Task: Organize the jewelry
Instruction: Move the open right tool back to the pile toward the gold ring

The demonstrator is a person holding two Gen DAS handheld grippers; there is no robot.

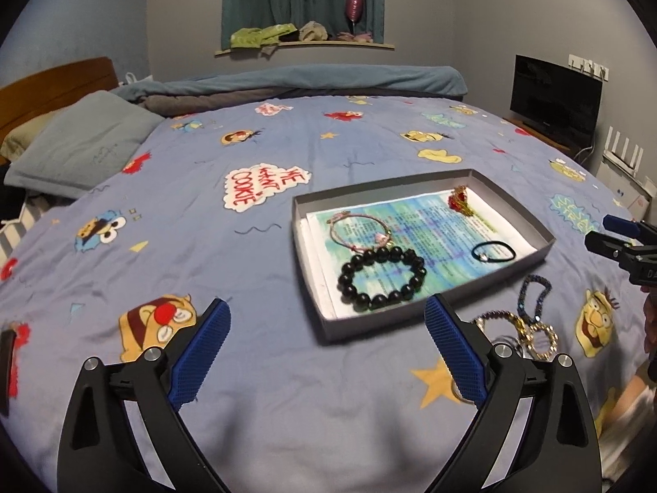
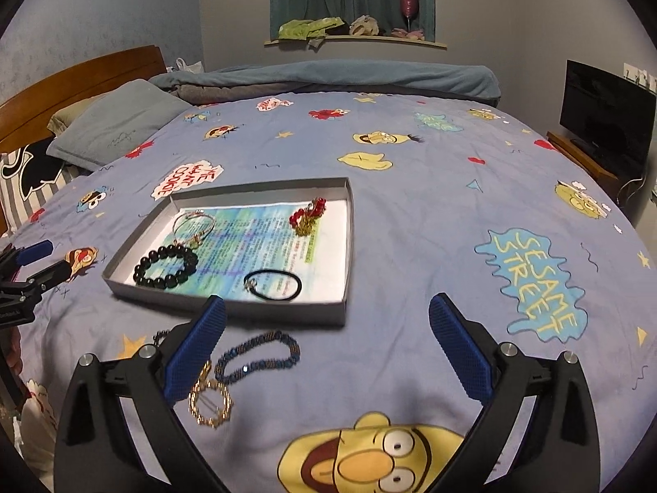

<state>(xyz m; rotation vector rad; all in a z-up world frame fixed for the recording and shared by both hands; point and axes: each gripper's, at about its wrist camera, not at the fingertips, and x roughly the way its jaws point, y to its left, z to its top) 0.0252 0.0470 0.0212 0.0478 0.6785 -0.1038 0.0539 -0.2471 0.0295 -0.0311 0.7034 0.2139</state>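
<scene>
Four pieces lie in the shallow grey box (image 1: 509, 201) on the blue cartoon bedspread (image 1: 287, 390): a black bead bracelet (image 1: 382, 279) at the near left corner, a thin pink bracelet (image 1: 359, 232) just behind it and touching its far side, a black hair tie (image 1: 492, 252) toward the near right, and a red and gold chain (image 1: 460, 201) at the far right. All four rest on a printed blue-green sheet (image 1: 427, 238) lining the box floor.

Your left gripper (image 1: 326, 341) hangs above the bedspread with its jaws spread wide and nothing between them; the box's near left corner sits just beyond the gap. Your right gripper (image 2: 327, 345) is likewise wide and empty, poised over bare bedspread near the box's near right corner.

Outside the box, on the bedspread just in front of its near wall, you have a dark blue beaded bracelet (image 2: 258, 355) and a gold chain ring (image 2: 209, 404), the two touching or nearly so. The left finger (image 2: 193, 353) of your right gripper overlaps both in the right wrist view. A further dark beaded strand (image 1: 492, 316) lies beside the gold ring, partly hidden by the left gripper's right finger

Far left: grey pillow (image 1: 82, 143); far right: dark screen (image 1: 554, 98)
</scene>
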